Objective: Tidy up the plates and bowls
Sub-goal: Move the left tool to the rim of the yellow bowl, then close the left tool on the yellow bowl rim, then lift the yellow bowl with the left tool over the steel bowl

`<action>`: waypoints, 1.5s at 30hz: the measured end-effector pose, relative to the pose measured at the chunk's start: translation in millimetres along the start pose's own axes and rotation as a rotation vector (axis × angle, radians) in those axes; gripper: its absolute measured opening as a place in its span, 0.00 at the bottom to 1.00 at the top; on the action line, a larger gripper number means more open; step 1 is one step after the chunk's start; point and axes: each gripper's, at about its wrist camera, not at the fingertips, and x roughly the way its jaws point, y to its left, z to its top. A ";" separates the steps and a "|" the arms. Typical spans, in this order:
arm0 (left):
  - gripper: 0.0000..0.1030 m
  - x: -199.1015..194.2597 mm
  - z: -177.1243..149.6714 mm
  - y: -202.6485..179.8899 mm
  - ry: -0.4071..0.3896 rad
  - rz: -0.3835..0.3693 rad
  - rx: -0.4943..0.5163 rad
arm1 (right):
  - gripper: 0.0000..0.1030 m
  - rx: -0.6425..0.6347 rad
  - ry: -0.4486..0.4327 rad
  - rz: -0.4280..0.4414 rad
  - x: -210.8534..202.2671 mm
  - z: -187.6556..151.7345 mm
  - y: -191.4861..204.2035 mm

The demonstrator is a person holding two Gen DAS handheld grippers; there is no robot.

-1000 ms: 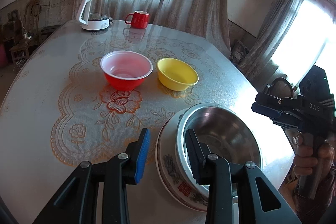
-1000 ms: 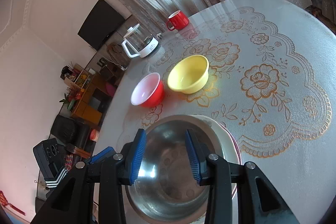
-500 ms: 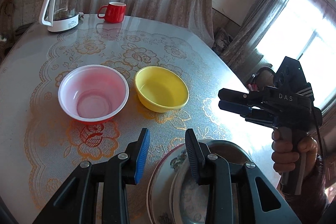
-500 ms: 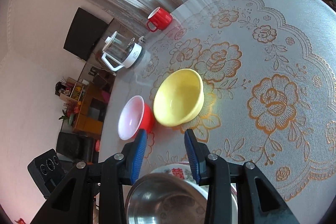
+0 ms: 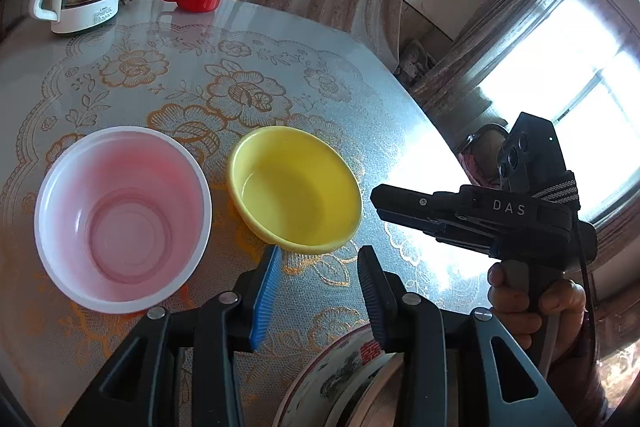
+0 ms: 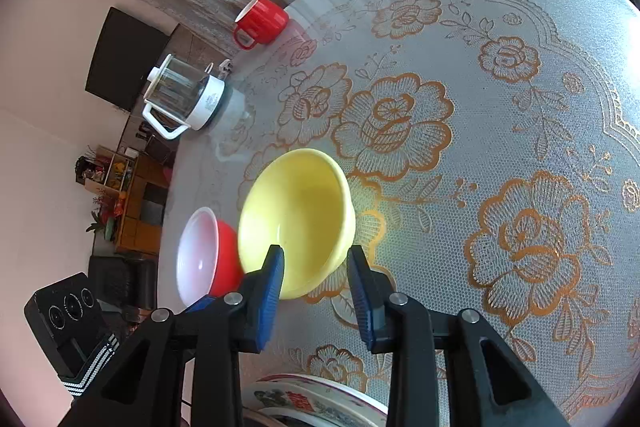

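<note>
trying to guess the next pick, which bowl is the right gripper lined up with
The yellow bowl: its near rim sits just ahead of the open right gripper. The red bowl with the white inside lies off to that gripper's left.

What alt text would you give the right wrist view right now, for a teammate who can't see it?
The open right tool reaches toward a yellow bowl on a floral lace tablecloth, its left finger at the bowl's near rim. A red bowl sits beside it; a red mug and a glass kettle stand beyond.
</note>
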 end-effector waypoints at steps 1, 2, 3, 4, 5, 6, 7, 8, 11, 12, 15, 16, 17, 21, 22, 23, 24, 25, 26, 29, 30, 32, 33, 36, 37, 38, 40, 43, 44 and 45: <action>0.42 1.5 1.4 0.1 0.005 -0.002 0.003 | 0.29 -0.001 0.003 -0.002 1.8 1.5 -1.0; 0.43 3.1 2.8 0.7 0.008 -0.003 0.005 | 0.29 -0.002 0.004 -0.005 3.7 2.9 -1.4; 0.43 5.0 4.3 2.0 0.012 -0.005 -0.002 | 0.29 -0.003 0.005 -0.010 5.6 3.8 -1.9; 0.43 7.1 6.2 3.1 0.015 -0.007 -0.012 | 0.28 -0.005 0.008 -0.013 8.0 5.5 -2.5; 0.43 8.9 7.8 4.2 0.015 -0.010 -0.018 | 0.27 -0.007 0.013 -0.019 10.4 6.4 -2.9; 0.43 10.3 9.0 5.2 0.012 -0.007 -0.023 | 0.26 -0.005 0.016 -0.031 12.5 7.1 -3.5; 0.43 12.0 10.3 6.3 0.010 -0.003 -0.026 | 0.26 -0.004 0.018 -0.040 14.6 8.3 -4.2; 0.43 13.8 11.9 7.3 0.012 -0.005 -0.033 | 0.25 -0.006 0.022 -0.042 17.3 10.3 -3.7; 0.43 19.7 14.4 10.3 0.026 -0.018 -0.052 | 0.21 -0.022 0.045 -0.047 26.5 14.6 -1.1; 0.43 20.0 15.2 11.4 0.021 -0.018 -0.055 | 0.15 -0.025 0.048 -0.056 28.7 15.3 -0.9; 0.43 20.1 16.5 13.5 0.020 -0.016 -0.061 | 0.09 -0.034 0.043 -0.066 28.0 13.0 -2.2; 0.42 19.9 17.0 13.4 0.019 -0.015 -0.062 | 0.08 -0.036 0.044 -0.063 26.5 11.4 -2.8; 0.42 19.7 17.6 12.8 0.018 -0.016 -0.060 | 0.08 -0.039 0.041 -0.066 24.0 9.7 -3.6; 0.42 18.8 20.7 9.4 0.008 -0.018 -0.049 | 0.08 -0.050 0.025 -0.049 8.0 3.2 -6.3; 0.41 19.2 21.5 8.1 0.007 -0.015 -0.043 | 0.08 -0.053 0.025 -0.043 4.5 2.0 -7.2; 0.41 20.4 22.1 6.8 0.010 -0.010 -0.039 | 0.08 -0.052 0.027 -0.040 1.7 0.7 -8.6; 0.41 22.2 22.7 5.7 0.017 -0.006 -0.036 | 0.08 -0.051 0.028 -0.039 -0.8 -1.0 -11.1; 0.41 24.3 23.4 4.5 0.024 -0.002 -0.034 | 0.08 -0.050 0.032 -0.039 -2.0 -2.7 -13.7; 0.41 26.7 23.8 3.7 0.030 0.010 -0.031 | 0.08 -0.047 0.037 -0.040 -2.3 -4.4 -16.6; 0.38 32.6 24.6 0.4 0.051 0.032 -0.014 | 0.08 -0.020 0.043 -0.051 -1.7 -7.0 -28.4; 0.38 34.0 25.0 -0.9 0.056 0.035 -0.007 | 0.08 -0.012 0.042 -0.047 -2.1 -7.3 -32.0; 0.38 35.8 26.4 -2.1 0.057 0.051 -0.001 | 0.08 -0.008 0.036 -0.049 -3.7 -8.0 -35.9; 0.38 36.5 27.4 -1.9 0.058 0.055 -0.001 | 0.10 -0.009 0.033 -0.049 -4.7 -8.0 -37.0; 0.34 41.4 29.9 -1.9 0.070 0.068 0.002 | 0.11 -0.017 0.024 -0.045 -7.0 -7.5 -36.6; 0.33 43.9 30.0 -2.5 0.077 0.081 0.007 | 0.11 -0.019 0.023 -0.041 -7.2 -6.9 -36.1; 0.30 47.2 30.3 -1.5 0.086 0.090 0.008 | 0.11 -0.022 0.023 -0.041 -7.3 -6.4 -36.0; 0.26 52.3 29.6 0.3 0.103 0.102 0.007 | 0.11 -0.023 0.024 -0.046 -6.0 -5.4 -35.8; 0.12 54.7 27.3 2.5 0.112 0.114 0.012 | 0.11 -0.019 0.023 -0.048 -4.5 -5.3 -36.4; 0.12 54.2 26.5 3.3 0.112 0.107 0.006 | 0.11 -0.022 0.023 -0.054 -4.5 -5.9 -36.6; 0.11 53.2 25.7 3.6 0.111 0.102 0.003 | 0.11 -0.023 0.023 -0.051 -3.8 -6.1 -36.8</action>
